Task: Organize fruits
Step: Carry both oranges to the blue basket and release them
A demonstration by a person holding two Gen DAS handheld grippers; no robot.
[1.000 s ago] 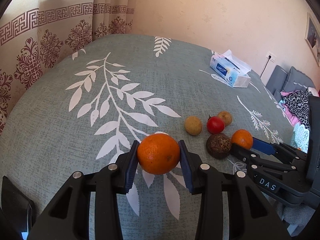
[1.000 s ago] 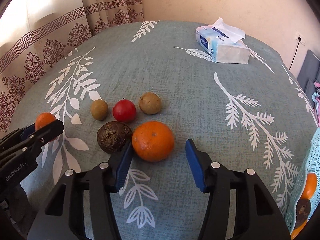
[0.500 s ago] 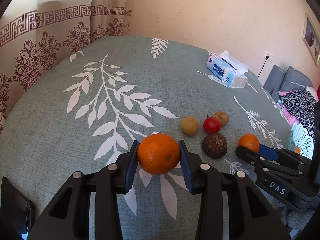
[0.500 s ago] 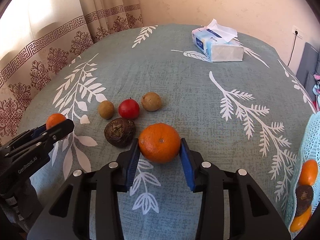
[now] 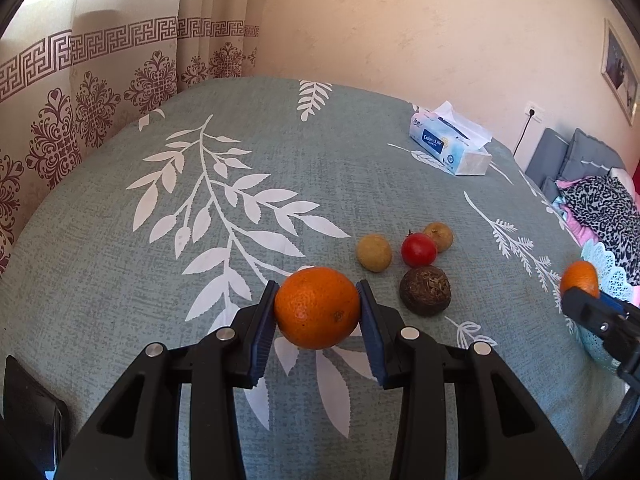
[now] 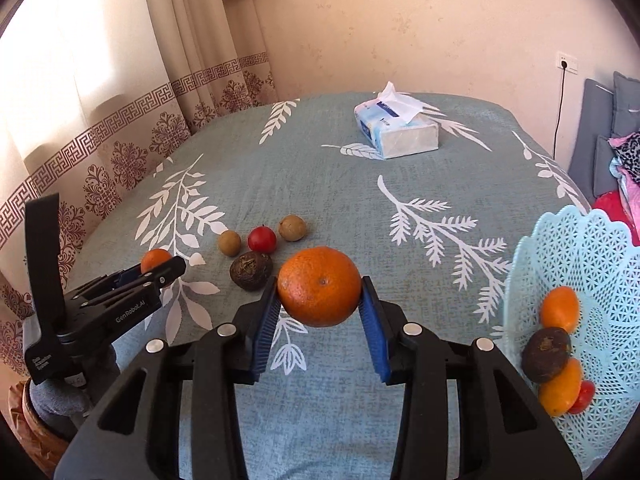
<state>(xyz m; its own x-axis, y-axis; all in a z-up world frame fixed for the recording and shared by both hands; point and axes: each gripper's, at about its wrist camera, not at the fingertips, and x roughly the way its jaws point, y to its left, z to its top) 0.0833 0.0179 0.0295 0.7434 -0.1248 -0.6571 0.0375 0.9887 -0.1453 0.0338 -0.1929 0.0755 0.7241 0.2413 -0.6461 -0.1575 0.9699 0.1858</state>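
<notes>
My left gripper [image 5: 317, 310] is shut on an orange [image 5: 316, 307] and holds it above the table. My right gripper [image 6: 320, 292] is shut on a second orange [image 6: 319, 286], lifted off the cloth; it also shows in the left wrist view [image 5: 580, 278]. On the table lie a dark wrinkled fruit [image 6: 251, 270], a red fruit [image 6: 262, 239] and two small tan fruits [image 6: 229, 243] [image 6: 292, 227]. A pale blue lace basket [image 6: 596, 248] at the right holds several fruits. The left gripper appears in the right wrist view [image 6: 160, 266].
A tissue box [image 6: 396, 132] stands at the far side of the grey-green leaf-print tablecloth [image 6: 420, 184]. Patterned curtains [image 5: 100, 92] hang at the left. A sofa with clothes [image 5: 600, 200] is beyond the table's right edge.
My right gripper shut on the orange, lifted it and carried it right toward the basket. My left gripper kept its orange and rose slightly.
</notes>
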